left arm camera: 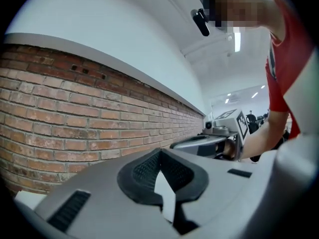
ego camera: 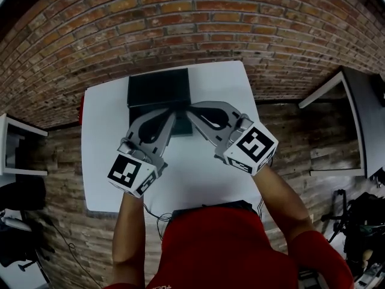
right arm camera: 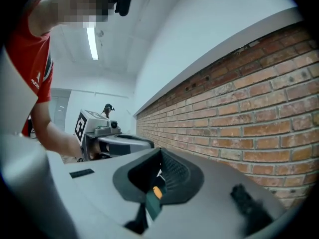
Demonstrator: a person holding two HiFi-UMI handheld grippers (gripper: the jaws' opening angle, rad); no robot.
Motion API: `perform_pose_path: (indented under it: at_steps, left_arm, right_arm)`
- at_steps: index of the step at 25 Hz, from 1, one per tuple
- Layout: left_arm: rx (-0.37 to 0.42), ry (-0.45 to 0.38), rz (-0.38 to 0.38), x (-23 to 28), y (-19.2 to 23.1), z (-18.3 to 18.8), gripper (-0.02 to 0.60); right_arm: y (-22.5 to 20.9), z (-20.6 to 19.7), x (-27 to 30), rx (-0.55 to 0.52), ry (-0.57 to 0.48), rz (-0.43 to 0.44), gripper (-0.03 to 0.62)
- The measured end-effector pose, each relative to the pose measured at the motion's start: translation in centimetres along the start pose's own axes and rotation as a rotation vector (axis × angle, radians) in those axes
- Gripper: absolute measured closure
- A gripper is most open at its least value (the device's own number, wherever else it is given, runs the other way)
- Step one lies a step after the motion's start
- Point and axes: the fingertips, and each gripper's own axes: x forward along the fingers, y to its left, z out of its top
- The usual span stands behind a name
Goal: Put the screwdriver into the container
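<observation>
The black container [ego camera: 159, 88] sits at the far side of the white table [ego camera: 102, 161]. Both grippers hover level above the table, their tips close together over the container's near edge. My left gripper [ego camera: 174, 113] [left arm camera: 160, 151] is shut with nothing between its pads. The pads of my right gripper [ego camera: 190, 109] [right arm camera: 160, 153] also meet at the tip. Through the gap behind them, in the right gripper view, a green thing with an orange spot [right arm camera: 153, 200] shows against black. It looks like the screwdriver lying below. The head view does not show it.
A brick wall [ego camera: 198, 23] runs along the table's far edge. Brick-patterned floor surrounds the table, with white furniture [ego camera: 15, 149] at the left and another white desk [ego camera: 355, 113] at the right. The person's red shirt [ego camera: 222, 245] is at the table's near edge.
</observation>
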Motion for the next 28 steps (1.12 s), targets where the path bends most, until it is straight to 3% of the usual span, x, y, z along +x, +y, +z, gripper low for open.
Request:
perform_pose_path:
  at_steps: [10,28]
  left_arm:
    - [0.007,-0.063,0.005,-1.2,-3.5,2.5,0.569]
    - [0.004,-0.067,0.004,-1.1,-5.8,2.5,0.569]
  right_arm:
    - [1.6,1.6,-3.1,-0.009,-0.060,0.003,0.563]
    - [2.8,2.4,-5.2,-0.031,-0.093,0.009,0.563]
